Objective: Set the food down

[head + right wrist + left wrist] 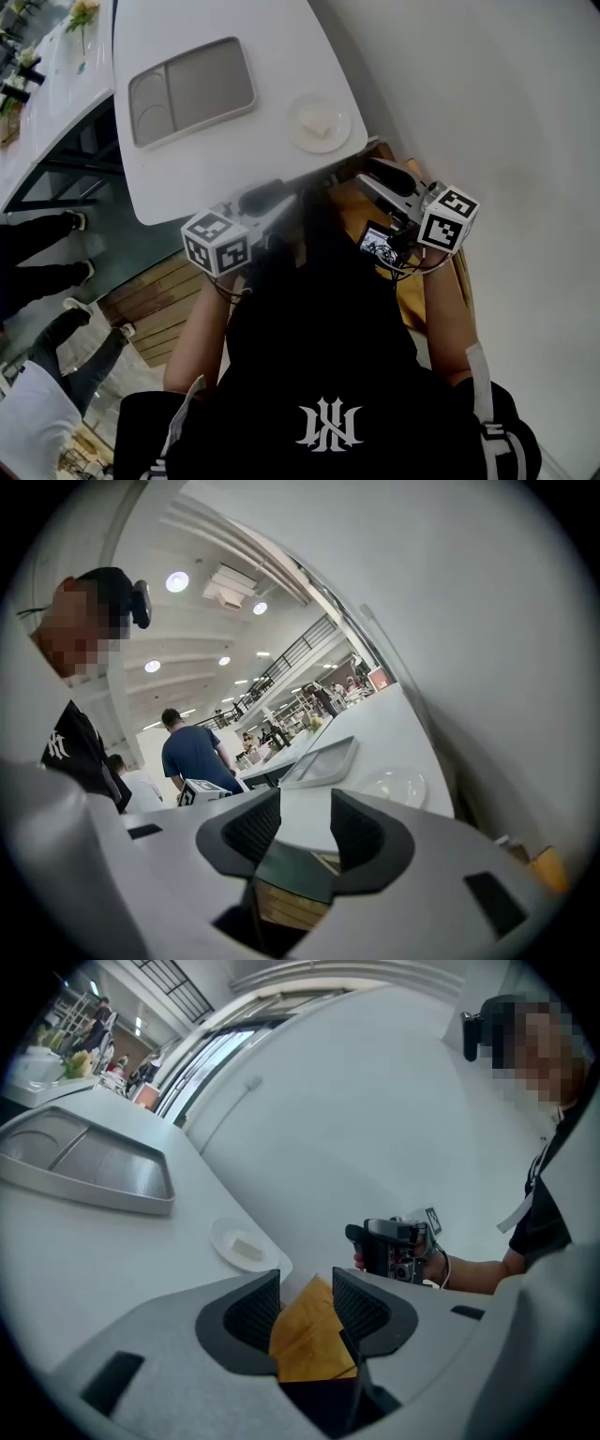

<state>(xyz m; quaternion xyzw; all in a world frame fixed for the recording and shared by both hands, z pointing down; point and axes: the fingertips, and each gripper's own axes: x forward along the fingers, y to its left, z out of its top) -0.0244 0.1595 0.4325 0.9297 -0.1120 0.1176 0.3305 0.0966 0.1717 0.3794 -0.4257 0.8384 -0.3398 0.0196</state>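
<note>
My left gripper and right gripper gape empty. Food sits on the plate, so reaching there probably comes next.

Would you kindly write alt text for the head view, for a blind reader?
Seen from above, a person holds the left gripper and right gripper near the edge of a white table bearing a grey two-compartment tray and a small white plate with pale food.

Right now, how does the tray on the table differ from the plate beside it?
The tray is grey, rectangular and divided into compartments; the plate is white and round. The tray is empty; the plate holds a pale piece of food. Both lie flat on the white table.
</note>
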